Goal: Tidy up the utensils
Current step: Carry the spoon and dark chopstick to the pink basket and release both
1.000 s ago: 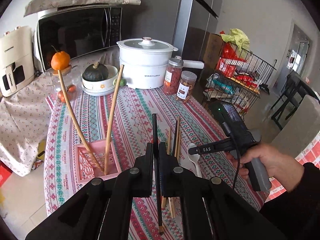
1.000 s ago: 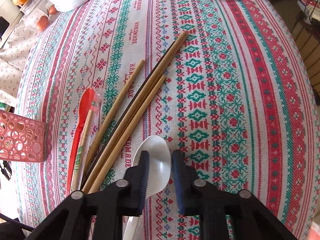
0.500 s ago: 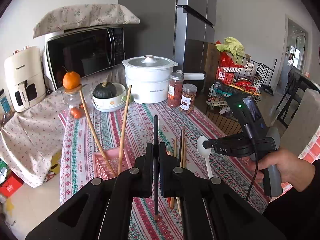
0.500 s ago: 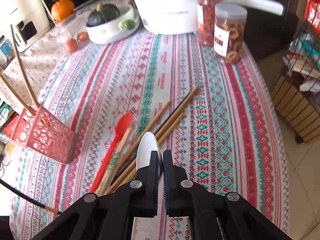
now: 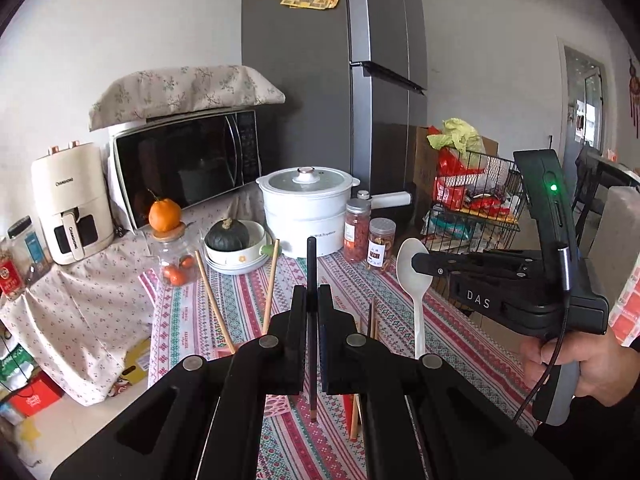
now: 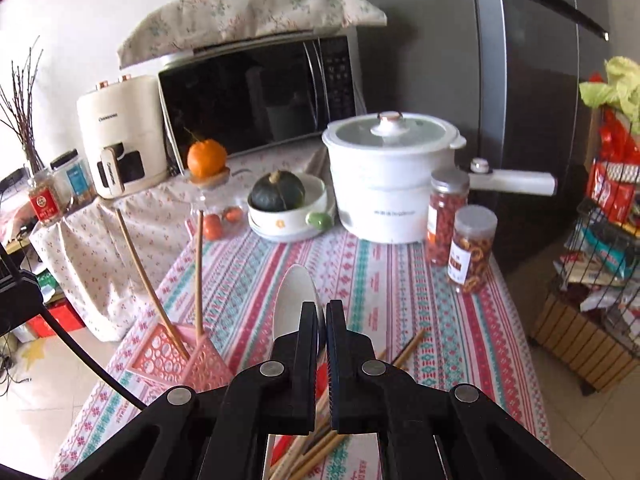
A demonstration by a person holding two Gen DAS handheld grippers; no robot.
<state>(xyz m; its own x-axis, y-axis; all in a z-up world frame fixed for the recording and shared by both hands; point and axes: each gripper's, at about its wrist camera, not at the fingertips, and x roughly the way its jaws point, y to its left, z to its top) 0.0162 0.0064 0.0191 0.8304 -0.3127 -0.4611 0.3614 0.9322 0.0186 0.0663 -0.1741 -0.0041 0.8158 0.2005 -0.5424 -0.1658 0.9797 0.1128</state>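
My left gripper (image 5: 312, 300) is shut on a black chopstick (image 5: 311, 264) and holds it upright, high above the table. My right gripper (image 6: 323, 312) is shut on a white plastic spoon (image 6: 294, 300); in the left wrist view the spoon (image 5: 414, 276) hangs bowl up from that gripper (image 5: 418, 262). A pink perforated basket (image 6: 168, 354) stands at the table's left edge with two wooden chopsticks (image 6: 138, 268) leaning in it. More wooden chopsticks (image 6: 308, 452) and a red spoon lie on the patterned tablecloth (image 6: 400, 288) under my right gripper.
At the back stand a white cooking pot (image 6: 390, 176), two snack jars (image 6: 470, 248), a bowl with a green squash (image 6: 280, 192), a jar topped by an orange (image 6: 206, 156), a microwave (image 6: 256, 88) and an air fryer (image 6: 120, 132). A wire rack (image 5: 476, 196) stands at the right.
Both grippers have risen well above the table. My right gripper closed on the white spoon and lifted it off the cloth. My left gripper kept hold of the black chopstick.
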